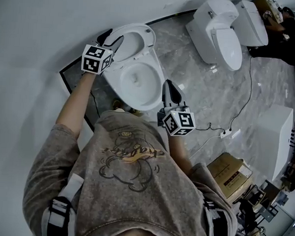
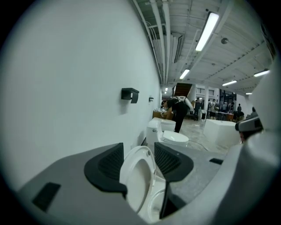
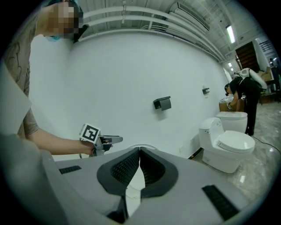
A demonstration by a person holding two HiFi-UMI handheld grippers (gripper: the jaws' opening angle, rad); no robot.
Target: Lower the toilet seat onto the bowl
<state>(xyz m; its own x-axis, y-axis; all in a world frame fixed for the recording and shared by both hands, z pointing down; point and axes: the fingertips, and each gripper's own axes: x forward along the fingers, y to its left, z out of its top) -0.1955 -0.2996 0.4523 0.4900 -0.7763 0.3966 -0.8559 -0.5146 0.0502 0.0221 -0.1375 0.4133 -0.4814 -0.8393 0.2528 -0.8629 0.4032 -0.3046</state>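
A white toilet stands against the wall, its seat (image 1: 151, 40) raised upright above the bowl (image 1: 154, 88). My left gripper (image 1: 112, 39) is at the seat's top edge. In the left gripper view its jaws (image 2: 138, 147) stand wide open around the seat's rim (image 2: 139, 184), and the right pad is clear of it. My right gripper (image 1: 167, 85) hovers by the bowl's right rim. In the right gripper view it (image 3: 139, 150) is shut with nothing between the pads, and the left gripper (image 3: 107, 140) shows beyond it.
Two more white toilets (image 1: 217, 32) (image 1: 250, 21) stand further along the wall. A cable (image 1: 240, 103) runs over the marble floor to a power strip (image 1: 230, 133). A cardboard box (image 1: 231, 176) and a white cabinet (image 1: 276, 138) sit to the right. A black holder (image 2: 130, 94) hangs on the wall.
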